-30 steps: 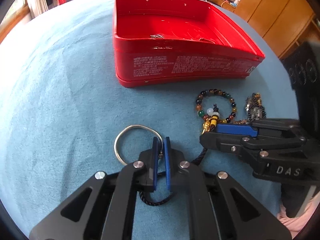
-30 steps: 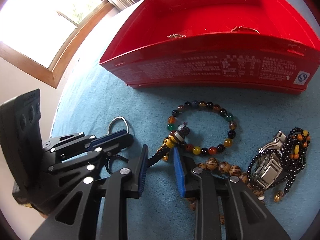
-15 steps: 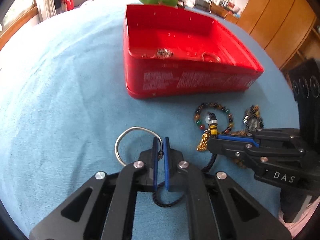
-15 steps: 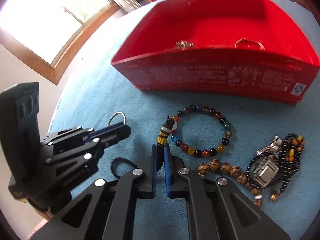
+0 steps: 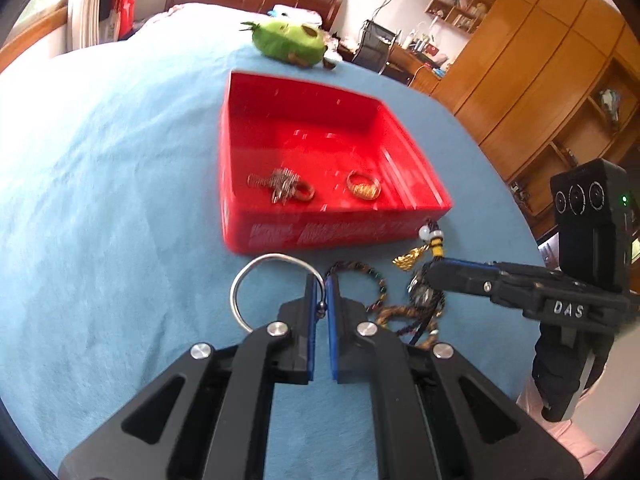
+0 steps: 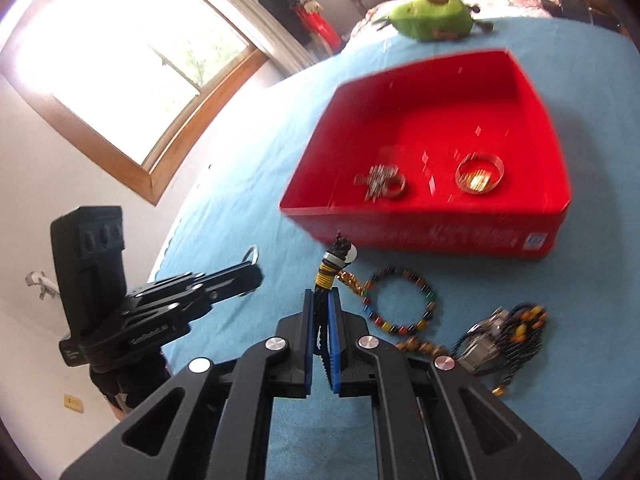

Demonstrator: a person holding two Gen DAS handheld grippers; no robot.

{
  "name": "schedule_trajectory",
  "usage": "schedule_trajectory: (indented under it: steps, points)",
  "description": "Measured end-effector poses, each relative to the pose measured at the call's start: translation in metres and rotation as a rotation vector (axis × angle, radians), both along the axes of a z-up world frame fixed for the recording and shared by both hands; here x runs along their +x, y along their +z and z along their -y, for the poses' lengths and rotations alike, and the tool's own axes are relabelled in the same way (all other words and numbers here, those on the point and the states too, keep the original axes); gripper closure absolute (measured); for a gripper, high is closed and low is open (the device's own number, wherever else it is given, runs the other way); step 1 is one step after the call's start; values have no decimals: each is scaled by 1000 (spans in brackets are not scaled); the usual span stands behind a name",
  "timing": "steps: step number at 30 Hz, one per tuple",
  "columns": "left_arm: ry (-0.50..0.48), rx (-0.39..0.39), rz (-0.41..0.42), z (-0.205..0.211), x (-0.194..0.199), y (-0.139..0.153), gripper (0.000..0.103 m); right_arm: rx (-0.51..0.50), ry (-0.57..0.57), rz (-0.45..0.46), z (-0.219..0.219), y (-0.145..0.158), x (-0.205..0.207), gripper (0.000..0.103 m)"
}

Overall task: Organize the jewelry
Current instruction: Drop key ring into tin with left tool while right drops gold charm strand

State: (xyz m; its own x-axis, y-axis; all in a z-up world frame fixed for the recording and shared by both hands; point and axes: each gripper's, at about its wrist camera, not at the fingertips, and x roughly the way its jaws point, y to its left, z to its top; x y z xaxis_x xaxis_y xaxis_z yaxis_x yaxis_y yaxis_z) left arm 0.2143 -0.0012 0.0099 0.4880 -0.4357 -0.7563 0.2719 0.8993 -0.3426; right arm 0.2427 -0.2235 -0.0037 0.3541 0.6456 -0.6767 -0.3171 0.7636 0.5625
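Observation:
My left gripper [image 5: 324,286] is shut on a silver bangle [image 5: 256,276] and holds it lifted over the blue cloth, short of the red box [image 5: 320,236]. My right gripper [image 6: 320,300] is shut on the black cord of a pendant [image 6: 334,266] with yellow and white beads and a gold charm, also lifted; it shows in the left wrist view [image 5: 434,242]. The red box [image 6: 424,232] holds a silver chain with a ring [image 6: 382,184] and a gold ring [image 6: 480,176]. A multicoloured bead bracelet [image 6: 400,300] lies on the cloth.
A watch tangled with dark bead strands [image 6: 504,332] and a brown bead string [image 6: 420,346] lie right of the bracelet. A green plush toy [image 5: 288,42] sits beyond the box. Wooden cabinets [image 5: 540,80] stand at the right, a window [image 6: 120,60] at the left.
Both grippers have risen from the cloth with their loads, the bangle and the pendant. The box's inside now shows from above. The right gripper closed on the cord a second ago.

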Motion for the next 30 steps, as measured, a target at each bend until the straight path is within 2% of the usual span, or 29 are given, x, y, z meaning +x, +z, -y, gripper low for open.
schedule_trajectory:
  steps: [2,8,13,17,22,28,30]
  points:
    - [0,11,19,4,4,11,100,-9,-19,26,13,15,2,97]
    - [29,45,93,11,34,55,100,-1,-65,73,15,61,39,97]
    - [65,45,119,20,74,67,100,38,-102,108,19,85,81,97]
    - [88,50,78,27,111,50,100,4,-140,100,19,71,110,97]
    - [86,71,-15,38,149,7,100,-74,-163,31,16,25,146,97]
    - [86,100,-91,46,179,-29,99,-132,-135,-48,1,-22,164,97]
    - [84,115,-101,46,184,-35,98,-147,-125,-65,-1,-29,166,92]
